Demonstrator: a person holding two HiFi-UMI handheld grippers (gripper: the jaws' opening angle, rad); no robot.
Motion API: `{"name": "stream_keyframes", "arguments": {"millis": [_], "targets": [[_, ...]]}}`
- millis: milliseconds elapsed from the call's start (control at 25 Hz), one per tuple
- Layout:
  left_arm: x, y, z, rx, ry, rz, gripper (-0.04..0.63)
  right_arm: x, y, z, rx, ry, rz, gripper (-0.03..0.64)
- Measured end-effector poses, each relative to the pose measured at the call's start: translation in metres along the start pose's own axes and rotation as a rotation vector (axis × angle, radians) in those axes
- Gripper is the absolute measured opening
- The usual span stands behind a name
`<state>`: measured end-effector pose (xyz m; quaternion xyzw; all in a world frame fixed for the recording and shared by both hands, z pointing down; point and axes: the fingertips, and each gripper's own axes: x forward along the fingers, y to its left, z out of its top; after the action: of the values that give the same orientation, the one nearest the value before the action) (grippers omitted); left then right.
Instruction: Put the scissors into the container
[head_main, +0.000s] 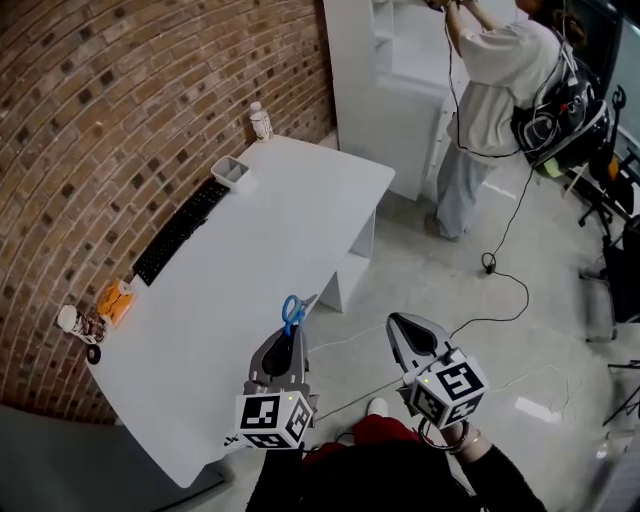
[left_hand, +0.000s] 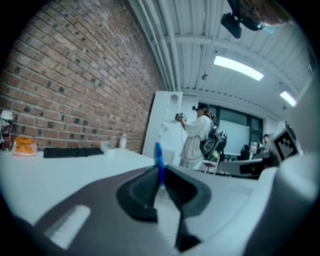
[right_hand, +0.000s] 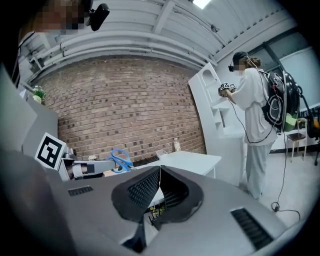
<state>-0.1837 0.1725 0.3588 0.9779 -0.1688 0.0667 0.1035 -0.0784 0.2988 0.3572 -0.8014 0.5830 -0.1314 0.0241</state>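
Blue-handled scissors (head_main: 293, 310) stick up from my left gripper (head_main: 288, 338), which is shut on them over the near right edge of the white table (head_main: 280, 230). In the left gripper view the blue handle (left_hand: 159, 161) stands squeezed between the two dark pads. The small white container (head_main: 231, 172) sits at the table's far end beside the keyboard, well away from both grippers, and shows small in the left gripper view as the container (left_hand: 106, 146). My right gripper (head_main: 399, 324) hangs off the table's right side over the floor, its jaws shut with nothing in them. The right gripper view shows the scissors (right_hand: 119, 160) to its left.
A black keyboard (head_main: 180, 229) lies along the wall side of the table. A bottle (head_main: 260, 121) stands at the far corner; an orange packet (head_main: 115, 301) and a cup (head_main: 72, 320) at the near left. A person (head_main: 490, 90) works at a white cabinet beyond; cables cross the floor.
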Motion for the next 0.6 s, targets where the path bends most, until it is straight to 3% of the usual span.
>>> {"name": "stream_keyframes", "arguments": {"millis": [280,600], "targets": [[0.044,-0.011,0.011,-0.014,-0.016,0.057,0.029,0.012,-0.047,0.016,-0.002,-0.005,0.025,0.009],[0.071,-0.027,0.03,0.031,-0.03,0.081,0.029,0.015,-0.078,0.022,0.013,-0.005,0.046,0.009]]}}
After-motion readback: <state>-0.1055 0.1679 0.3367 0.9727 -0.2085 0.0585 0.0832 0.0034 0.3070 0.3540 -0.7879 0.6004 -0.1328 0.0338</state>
